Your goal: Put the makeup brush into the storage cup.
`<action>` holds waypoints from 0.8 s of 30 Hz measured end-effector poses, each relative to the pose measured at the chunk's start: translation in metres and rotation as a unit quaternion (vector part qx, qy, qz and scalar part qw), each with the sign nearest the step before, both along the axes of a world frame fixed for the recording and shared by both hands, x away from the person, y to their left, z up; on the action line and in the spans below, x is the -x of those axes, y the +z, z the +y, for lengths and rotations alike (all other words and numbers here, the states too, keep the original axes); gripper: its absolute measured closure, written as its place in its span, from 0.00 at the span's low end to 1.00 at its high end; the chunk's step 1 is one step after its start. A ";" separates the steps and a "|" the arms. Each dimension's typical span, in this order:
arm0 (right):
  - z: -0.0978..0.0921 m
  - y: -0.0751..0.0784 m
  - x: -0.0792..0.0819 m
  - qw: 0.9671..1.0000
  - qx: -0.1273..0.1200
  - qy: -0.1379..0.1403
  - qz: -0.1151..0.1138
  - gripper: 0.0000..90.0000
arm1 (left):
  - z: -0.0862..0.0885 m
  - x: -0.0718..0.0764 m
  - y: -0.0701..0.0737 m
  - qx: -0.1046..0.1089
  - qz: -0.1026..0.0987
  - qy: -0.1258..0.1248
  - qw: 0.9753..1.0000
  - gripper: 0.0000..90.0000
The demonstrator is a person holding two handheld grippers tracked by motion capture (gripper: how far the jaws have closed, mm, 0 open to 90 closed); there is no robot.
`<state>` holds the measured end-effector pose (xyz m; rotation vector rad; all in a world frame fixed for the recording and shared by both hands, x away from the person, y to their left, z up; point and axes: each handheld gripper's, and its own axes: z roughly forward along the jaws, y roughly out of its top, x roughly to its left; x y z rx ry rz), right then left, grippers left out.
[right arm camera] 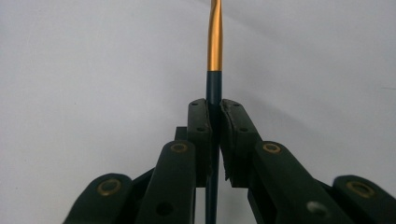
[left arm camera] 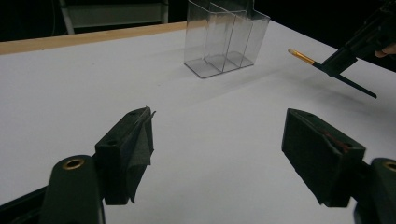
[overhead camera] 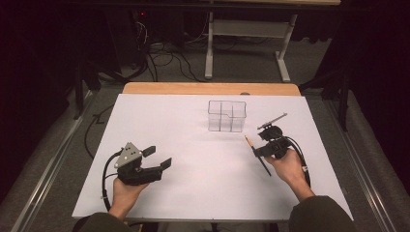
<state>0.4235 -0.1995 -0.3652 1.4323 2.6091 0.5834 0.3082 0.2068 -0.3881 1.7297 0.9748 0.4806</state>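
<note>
From the high view, my right gripper (overhead camera: 259,152) sits toward the right edge of the white-covered table (overhead camera: 193,193), its jaws pinched on a thin dark-handled paintbrush with a gold ferrule (overhead camera: 253,147). The brush slants across the jaws, bristle end pointing toward the clear plastic compartmented organiser box (overhead camera: 226,116) that stands near the far edge, well apart from the brush tip. My left gripper (overhead camera: 158,158) rests near the near-left corner, jaws spread wide and holding nothing.

In the left gripper view, my own two jaws stand far apart over bare table. Beyond them the clear box (left arm camera: 224,39) is upright, and the brush (left arm camera: 317,65) hangs above the surface, clamped in the other gripper, its pale tip aimed at the box.

In the right gripper view, the jaws are closed almost fully on the dark handle just below the gold ferrule (right arm camera: 215,42), the brush (right arm camera: 214,91) running straight up between them.

I judge the brush to be very light, stiff and smooth, so it could swivel or slide in a pinch. Holding close to the ferrule, as now, steadies the tip; the bristles themselves are soft and best left untouched.
</note>
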 end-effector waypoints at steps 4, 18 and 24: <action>0.003 -0.002 0.000 1.000 0.004 0.005 -0.006 0.94 | 0.000 0.001 0.000 -0.002 -0.001 -0.001 1.000 0.28; 0.003 0.011 0.007 0.997 -0.043 0.022 -0.053 0.94 | 0.000 0.000 0.000 -0.003 -0.002 0.002 1.000 0.28; 0.005 0.018 0.009 0.995 -0.058 0.026 -0.077 0.94 | -0.001 0.000 0.000 -0.001 -0.001 -0.001 1.000 0.28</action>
